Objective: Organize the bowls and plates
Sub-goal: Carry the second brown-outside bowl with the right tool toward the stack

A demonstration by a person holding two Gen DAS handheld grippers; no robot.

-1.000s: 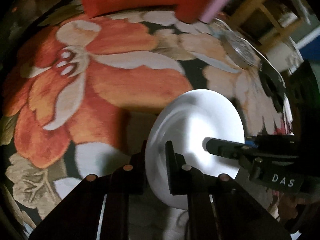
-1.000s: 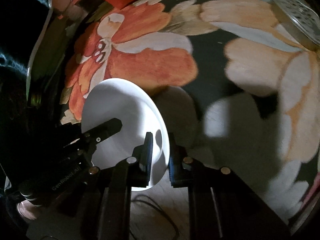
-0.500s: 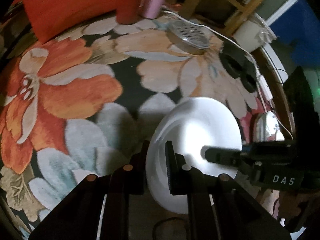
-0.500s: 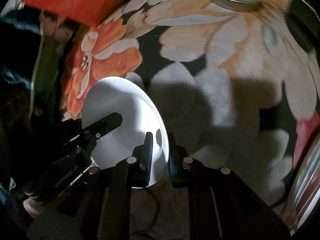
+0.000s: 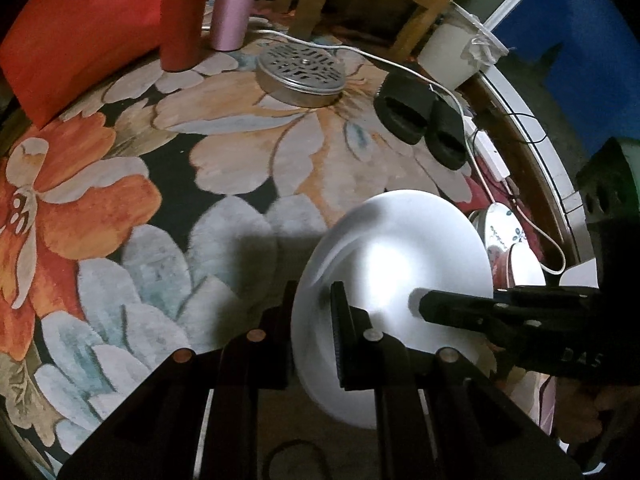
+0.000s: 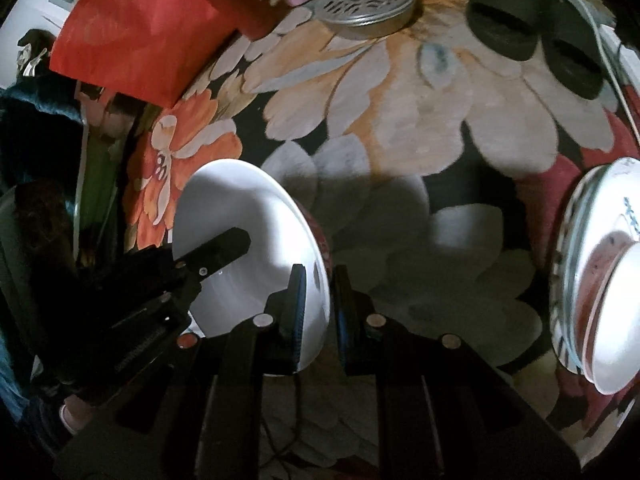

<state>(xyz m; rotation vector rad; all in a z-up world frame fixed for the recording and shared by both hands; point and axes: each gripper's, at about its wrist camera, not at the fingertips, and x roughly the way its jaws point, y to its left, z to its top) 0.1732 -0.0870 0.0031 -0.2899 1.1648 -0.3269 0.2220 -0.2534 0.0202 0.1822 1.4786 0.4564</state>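
Note:
Both grippers hold one white bowl [image 5: 400, 248] above the flowered rug. My left gripper [image 5: 314, 320] is shut on its left rim. My right gripper [image 6: 320, 304] is shut on its right rim; the bowl [image 6: 240, 216] shows white inside with a red outer wall. A stack of dishes [image 6: 592, 280], a patterned plate with bowls on it, lies on the rug at the right edge of the right wrist view and shows partly behind the bowl in the left wrist view [image 5: 504, 240].
A round perforated metal tin [image 5: 300, 72], black slippers [image 5: 420, 120], a white cable with a power strip [image 5: 492, 156], a pink tumbler [image 5: 232, 4] and a red cushion [image 5: 80, 28] lie on the flowered rug [image 5: 240, 152]. A wooden chair stands behind.
Both grippers have carried the bowl to the right across the rug. The tin, the slippers and the stack of dishes have come into view.

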